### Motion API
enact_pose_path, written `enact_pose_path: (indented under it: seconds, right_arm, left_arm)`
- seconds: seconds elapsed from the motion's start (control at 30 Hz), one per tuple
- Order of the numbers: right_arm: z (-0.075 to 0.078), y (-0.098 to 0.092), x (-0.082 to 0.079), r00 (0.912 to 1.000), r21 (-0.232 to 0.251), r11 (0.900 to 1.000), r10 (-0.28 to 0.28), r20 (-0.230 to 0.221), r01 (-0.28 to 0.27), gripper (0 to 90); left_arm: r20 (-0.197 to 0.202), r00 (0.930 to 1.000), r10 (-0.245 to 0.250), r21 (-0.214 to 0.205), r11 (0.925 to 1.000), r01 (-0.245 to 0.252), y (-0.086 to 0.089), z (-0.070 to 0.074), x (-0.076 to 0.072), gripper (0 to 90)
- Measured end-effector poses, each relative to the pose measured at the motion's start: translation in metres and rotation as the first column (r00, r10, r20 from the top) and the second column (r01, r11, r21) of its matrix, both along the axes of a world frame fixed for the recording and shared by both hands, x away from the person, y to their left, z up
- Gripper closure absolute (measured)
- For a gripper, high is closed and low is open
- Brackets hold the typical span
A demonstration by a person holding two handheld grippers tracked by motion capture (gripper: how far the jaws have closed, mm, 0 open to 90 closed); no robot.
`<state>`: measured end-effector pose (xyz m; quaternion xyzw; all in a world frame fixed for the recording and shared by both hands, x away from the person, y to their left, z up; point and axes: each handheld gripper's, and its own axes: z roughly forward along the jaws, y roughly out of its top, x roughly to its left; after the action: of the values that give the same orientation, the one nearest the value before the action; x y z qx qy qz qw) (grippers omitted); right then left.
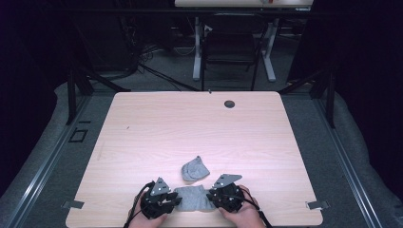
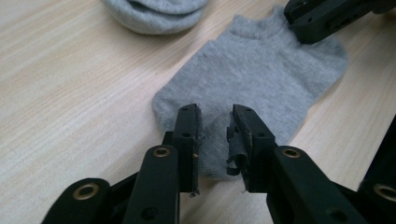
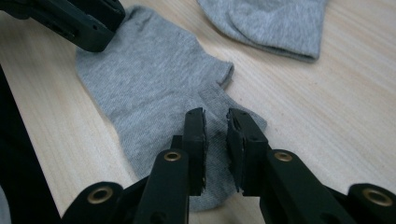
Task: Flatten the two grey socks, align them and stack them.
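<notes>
Grey sock (image 1: 192, 198) between 2 level, parted claws.

No writing, label, brand, number or sign can be read anywhere in these views.

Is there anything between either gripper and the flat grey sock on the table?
Nothing visible. The left gripper and the right gripper each sit at opposite ends of the flat grey sock, jaws slightly apart over the fabric. The second, bunched sock lies apart, farther up the table.
</notes>
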<state>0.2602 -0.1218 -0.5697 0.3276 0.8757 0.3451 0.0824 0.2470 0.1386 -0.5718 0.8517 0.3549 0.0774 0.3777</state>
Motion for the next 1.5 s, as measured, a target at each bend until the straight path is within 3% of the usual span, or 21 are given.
enact_pose_path:
  seconds: [0.07,0.2,0.43,0.5,0.7,0.87,1.0,1.07,1.13,1.27,1.5]
  right_arm:
    - [0.002,0.0,0.0,1.0,0.022,0.9997,-0.004,0.007,0.004,76.4]
    - [0.009,0.0,0.001,0.9996,0.058,0.9982,-0.018,0.024,0.016,76.2]
    - [0.02,0.009,0.013,0.9973,0.062,0.9976,-0.035,0.065,0.031,78.2]
    - [0.021,0.014,0.02,0.9973,0.042,0.9987,-0.031,0.066,0.028,79.2]
    - [0.02,0.036,0.044,0.9971,0.042,0.9979,-0.051,0.057,0.048,78.1]
    - [0.017,0.055,0.056,0.9978,0.002,0.9996,-0.03,0.059,0.03,77.3]
    - [0.014,0.064,0.062,0.9982,-0.04,0.9991,-0.014,0.058,0.016,76.4]
    - [0.011,0.068,0.063,0.9982,-0.032,0.9992,-0.02,0.057,0.022,75.2]
    - [0.01,0.07,0.064,0.9987,-0.071,0.9975,-0.003,0.05,0.006,74.6]
    - [0.005,0.072,0.065,0.9983,-0.098,0.995,-0.012,0.057,0.018,75.0]
    - [0.003,0.074,0.067,0.998,-0.098,0.9946,-0.029,0.056,0.034,81.8]
  left_arm:
    - [0.01,0.9999,-0.005,-0.011,0.9999,0.005,0.002,0.004,0.001,69.3]
    - [0.035,0.9987,0.036,-0.04,0.9986,-0.035,0.009,0.009,0.006,68.2]
    - [0.051,0.9956,0.079,-0.049,0.9959,-0.076,0.016,0.011,0.011,66.7]
    - [0.055,0.9949,0.084,-0.044,0.9957,-0.082,0.017,0.011,0.013,66.7]
    - [0.067,0.993,0.097,-0.04,0.9947,-0.095,0.02,0.01,0.015,65.6]
    - [0.065,0.9913,0.115,-0.038,0.9929,-0.112,0.023,0.009,0.017,62.6]
    - [0.077,0.9903,0.116,-0.031,0.993,-0.114,0.023,0.008,0.018,61.1]
    - [0.073,0.9903,0.118,-0.031,0.9928,-0.116,0.024,0.008,0.018,60.3]
    - [0.072,0.9901,0.12,-0.03,0.9925,-0.118,0.024,0.008,0.019,60.2]
    - [0.078,0.9897,0.12,-0.029,0.9926,-0.118,0.025,0.009,0.02,60.2]
    - [0.078,0.9891,0.124,-0.035,0.9919,-0.122,0.025,0.009,0.02,59.5]
